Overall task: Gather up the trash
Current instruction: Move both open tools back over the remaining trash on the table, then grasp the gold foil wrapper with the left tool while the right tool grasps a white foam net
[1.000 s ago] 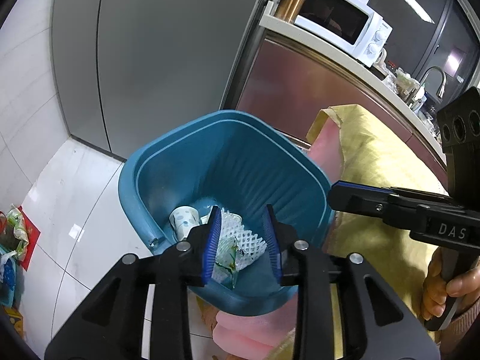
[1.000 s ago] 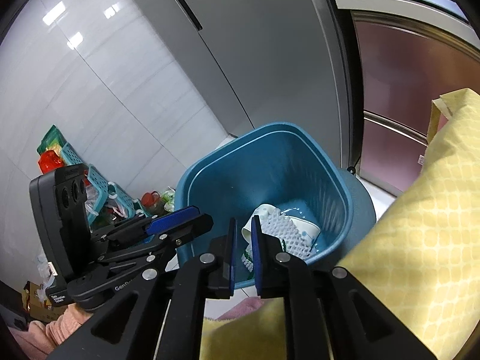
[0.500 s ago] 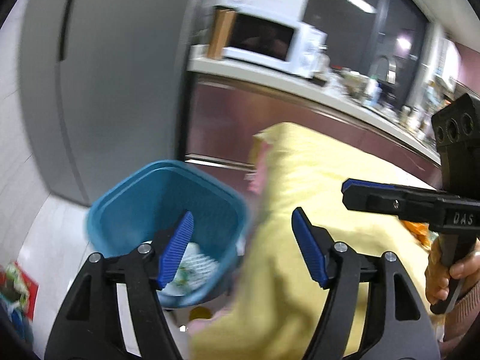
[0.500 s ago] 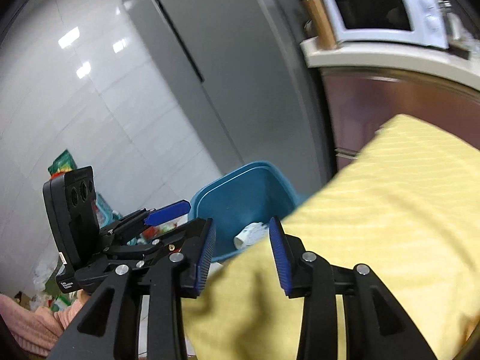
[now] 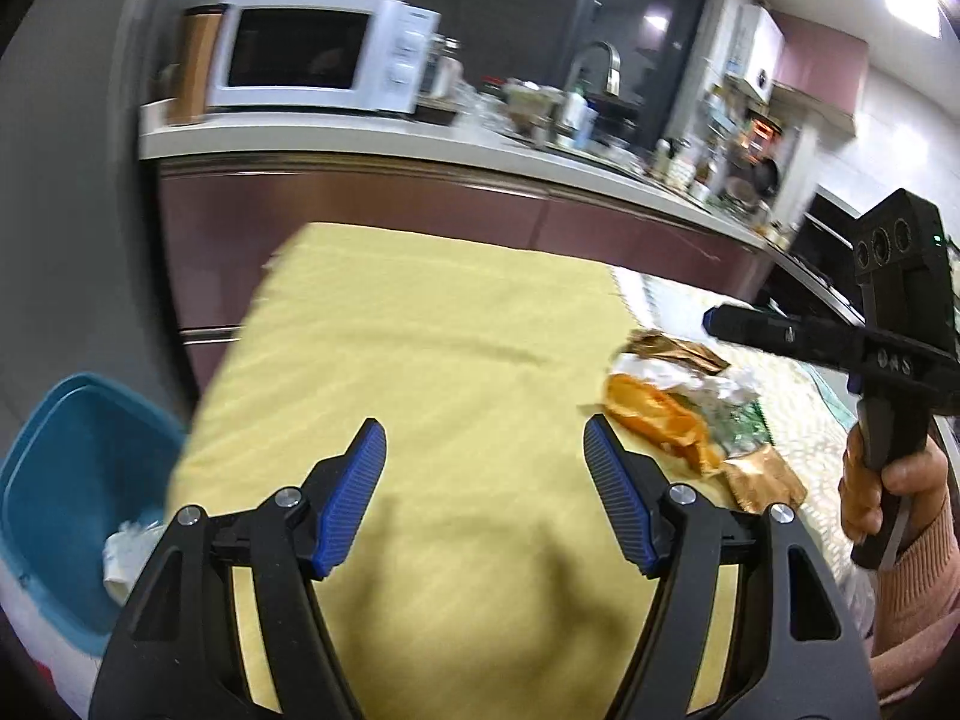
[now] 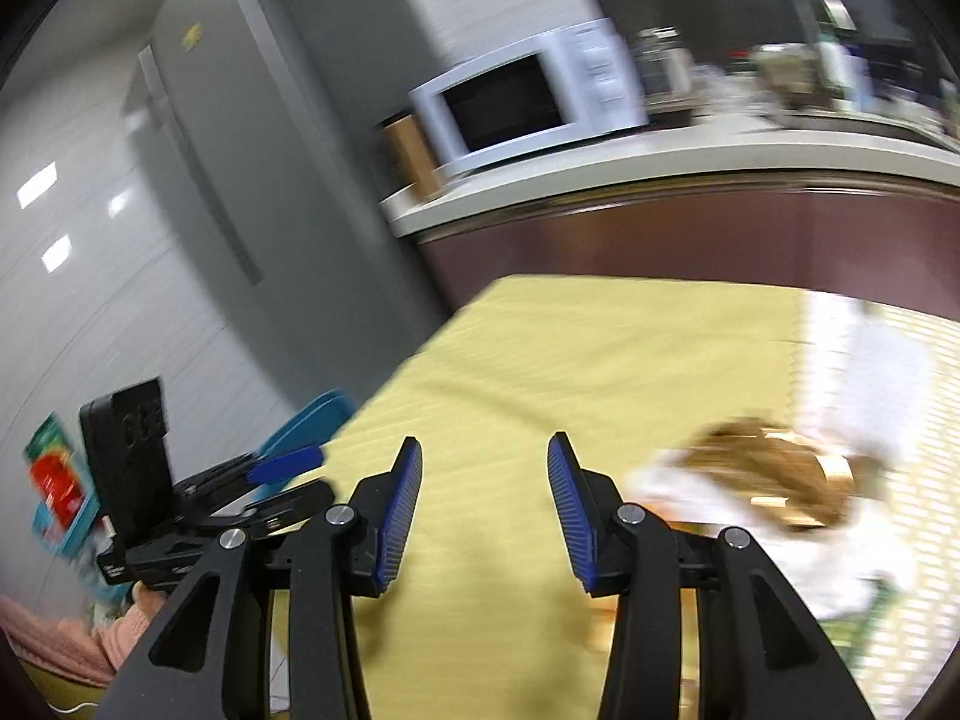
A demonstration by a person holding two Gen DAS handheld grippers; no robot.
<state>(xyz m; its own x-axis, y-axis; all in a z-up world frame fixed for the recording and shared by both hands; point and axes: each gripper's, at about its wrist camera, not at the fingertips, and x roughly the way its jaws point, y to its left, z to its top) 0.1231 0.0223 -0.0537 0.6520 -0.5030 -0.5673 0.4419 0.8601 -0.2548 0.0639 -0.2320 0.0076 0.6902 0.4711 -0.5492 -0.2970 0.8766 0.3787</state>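
My left gripper (image 5: 481,438) is open and empty above the yellow tablecloth (image 5: 420,348). My right gripper (image 6: 485,450) also hangs over the cloth, its jaws opening with nothing between them. To the right lies a pile of trash: an orange wrapper (image 5: 654,420), brown foil wrappers (image 5: 675,351) and crumpled white and green paper (image 5: 729,399). In the right wrist view the pile is blurred, a brown wrapper (image 6: 762,468) on white paper. The blue bin (image 5: 72,462) stands low on the left beside the table, with white trash (image 5: 129,540) inside.
A kitchen counter (image 5: 420,144) with a white microwave (image 5: 318,51) and a crowded sink area runs behind the table. A grey fridge (image 6: 198,180) stands to the left. A white patterned mat (image 6: 870,372) covers the table's right part. A hand (image 5: 888,492) holds the right gripper's handle.
Both grippers swung away from above the blue bin to over the yellow table, toward the trash pile. Both sets of jaws opened; the white mesh and wrapper stayed in the bin.
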